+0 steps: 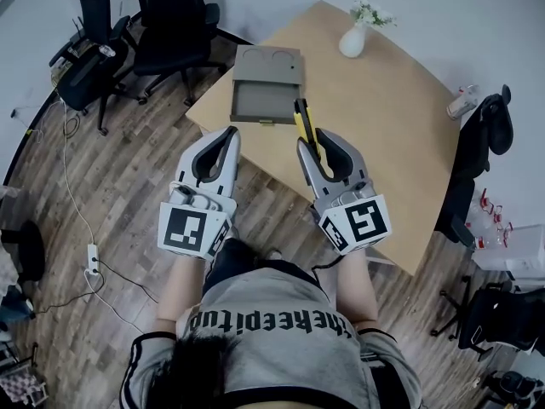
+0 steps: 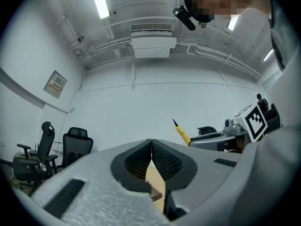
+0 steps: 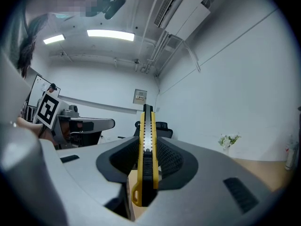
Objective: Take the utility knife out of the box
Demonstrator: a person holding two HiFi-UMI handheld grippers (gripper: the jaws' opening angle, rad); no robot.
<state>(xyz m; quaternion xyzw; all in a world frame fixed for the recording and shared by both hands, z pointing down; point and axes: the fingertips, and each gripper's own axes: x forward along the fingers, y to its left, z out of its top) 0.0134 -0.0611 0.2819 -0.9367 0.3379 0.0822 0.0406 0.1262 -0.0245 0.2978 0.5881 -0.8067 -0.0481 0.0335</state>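
Note:
The yellow utility knife (image 1: 304,123) is clamped between the pads of my right gripper (image 1: 313,141) and sticks out past the tips, above the near edge of the tan table (image 1: 400,152). In the right gripper view the knife (image 3: 146,149) stands edge-on between the jaws of that gripper (image 3: 146,142), blade slider facing me. The grey box (image 1: 266,83) lies open on the table's left corner, just beyond the knife tip. My left gripper (image 1: 230,135) hovers left of the right one, shut with nothing in it; its tips meet in the left gripper view (image 2: 151,143), where the knife (image 2: 182,132) shows to the right.
A white vase with flowers (image 1: 355,37) stands at the table's far corner, a bottle (image 1: 464,100) at its right edge. Black office chairs (image 1: 170,24) stand left of the table and another (image 1: 477,156) on the right. A power strip (image 1: 92,258) and cables lie on the wooden floor.

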